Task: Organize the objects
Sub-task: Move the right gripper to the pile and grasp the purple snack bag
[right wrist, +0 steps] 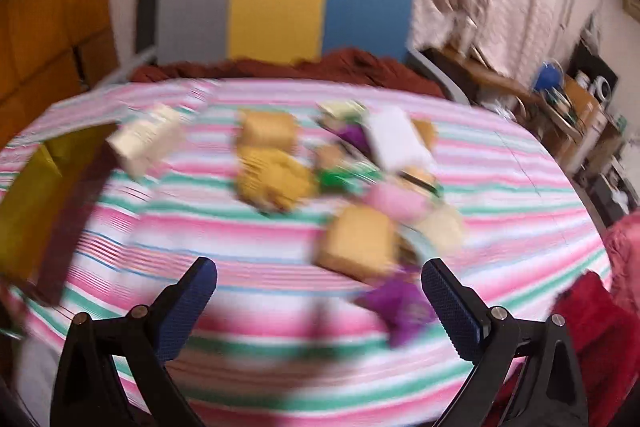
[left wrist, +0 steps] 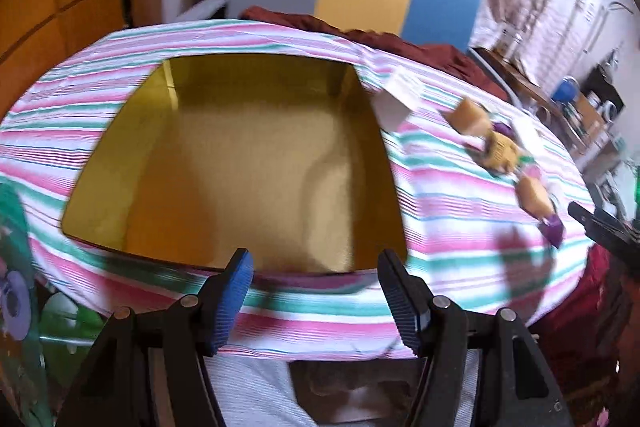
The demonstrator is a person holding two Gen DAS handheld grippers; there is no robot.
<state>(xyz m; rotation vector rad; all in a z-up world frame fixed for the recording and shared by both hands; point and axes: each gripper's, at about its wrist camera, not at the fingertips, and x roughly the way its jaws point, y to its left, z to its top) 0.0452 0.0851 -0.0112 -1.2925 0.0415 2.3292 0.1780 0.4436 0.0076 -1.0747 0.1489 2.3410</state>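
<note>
Honestly, both hand-held grippers, left point(left wrist: 316, 291) and right point(right wrist: 320, 311), gape empty. Snack packets point(right wrist: 352, 239) lie right of the gold box point(left wrist: 240, 163); slow down, pinch one squarely.

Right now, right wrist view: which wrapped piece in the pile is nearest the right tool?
The purple-wrapped piece, at the pile's near edge just inside the open right tool's right finger; the tan and pink ones lie farther back.

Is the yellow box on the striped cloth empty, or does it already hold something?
Empty. The left wrist view looks straight into the open yellow box and shows only its bare floor and walls.
</note>
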